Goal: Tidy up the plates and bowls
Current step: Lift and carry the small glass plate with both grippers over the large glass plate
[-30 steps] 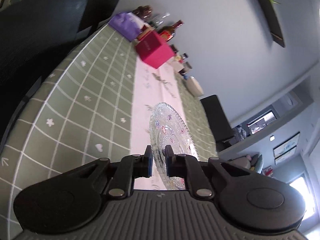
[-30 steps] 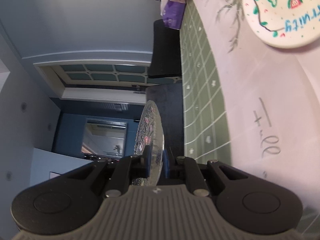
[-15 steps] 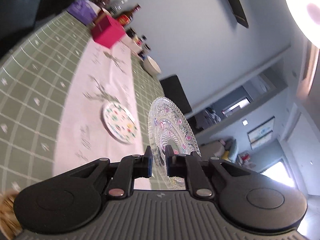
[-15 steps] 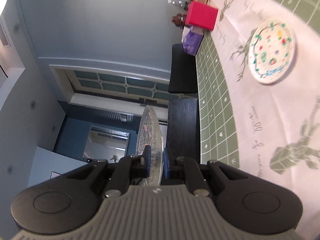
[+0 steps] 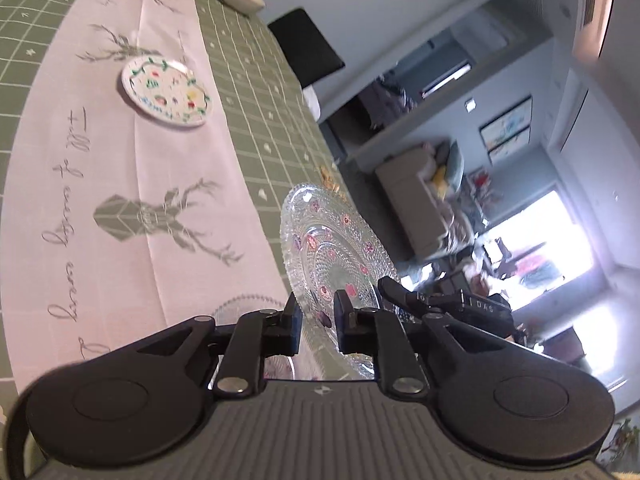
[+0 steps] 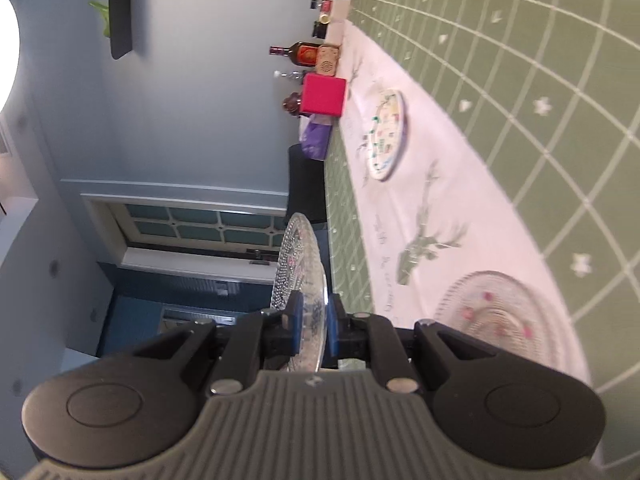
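- The left gripper (image 5: 316, 322) and right gripper (image 6: 311, 326) both pinch the rim of one cut-glass plate (image 5: 336, 256), held off the table (image 5: 256, 92) and tipped on edge.
- It's round and beaded, with pink flower dots.
- A second glass plate (image 6: 494, 316) lies flat on the deer-print runner (image 5: 120, 184), nearer than the painted ceramic plate (image 5: 166, 91).
- The runner's cursive isn't readable.

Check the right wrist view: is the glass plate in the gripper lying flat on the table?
No, the glass plate is held on edge in the right gripper, off the table.

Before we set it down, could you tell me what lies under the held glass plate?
Below the glass plate lies the checked green tablecloth, with a second glass plate on the white runner. Directly beneath is hidden.
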`<state>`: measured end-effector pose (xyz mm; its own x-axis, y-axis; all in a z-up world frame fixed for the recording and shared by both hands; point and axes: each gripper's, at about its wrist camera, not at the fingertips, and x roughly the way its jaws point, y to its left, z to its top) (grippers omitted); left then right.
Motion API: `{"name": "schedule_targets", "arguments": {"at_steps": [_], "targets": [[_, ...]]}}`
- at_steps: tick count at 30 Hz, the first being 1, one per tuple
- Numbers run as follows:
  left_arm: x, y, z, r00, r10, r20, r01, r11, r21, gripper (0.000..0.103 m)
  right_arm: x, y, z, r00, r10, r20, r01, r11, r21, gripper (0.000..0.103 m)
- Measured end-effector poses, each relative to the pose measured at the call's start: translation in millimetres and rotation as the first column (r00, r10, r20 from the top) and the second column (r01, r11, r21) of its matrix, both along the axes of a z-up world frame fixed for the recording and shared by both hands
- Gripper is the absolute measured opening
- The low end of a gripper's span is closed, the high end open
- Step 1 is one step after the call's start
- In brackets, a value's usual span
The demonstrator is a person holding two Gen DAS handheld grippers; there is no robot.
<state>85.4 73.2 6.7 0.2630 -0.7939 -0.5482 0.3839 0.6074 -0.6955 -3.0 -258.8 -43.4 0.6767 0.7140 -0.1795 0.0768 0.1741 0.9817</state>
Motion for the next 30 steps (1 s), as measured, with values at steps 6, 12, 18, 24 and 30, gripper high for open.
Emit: {"name": "schedule_targets", "arguments": {"at_steps": [6,12,18,24,30], "targets": [[-12.8,-18.9,-3.6,0.999,-0.036,0.027,0.034,0.996,0.084,0.022,-14.4,-12.1,-13.2,1.000,0.006,0.007,-0.006,0.998,-0.055,0.011],[-22.2,-38.3,-8.4,0.994,-0.090,0.059,0.077,0.979,0.186,0.026,-22.0,-18.2,-31.9,0.998,0.029,-0.059,-0.032,0.999,-0.044,0.011],[-28.2,-50.5,-15.0,0.990,-0.127,0.061,0.109,0.964,0.244,0.028,-29.3,-22.7,-53.0,0.990,0.031,-0.139,-0.032,0.999,-0.002,0.011],[-33.9,-59.0,-15.6,0.986,-0.142,0.088,0.110,0.950,0.291,0.031,-34.5,-25.2,-59.2,0.987,0.039,-0.155,-0.042,0.999,-0.014,0.011],[-32.1,-62.5,-17.7,0.985,-0.140,0.097,0.102,0.942,0.320,0.031,-37.9,-28.9,-59.4,0.989,0.018,-0.149,-0.024,0.999,-0.034,0.008]]}}
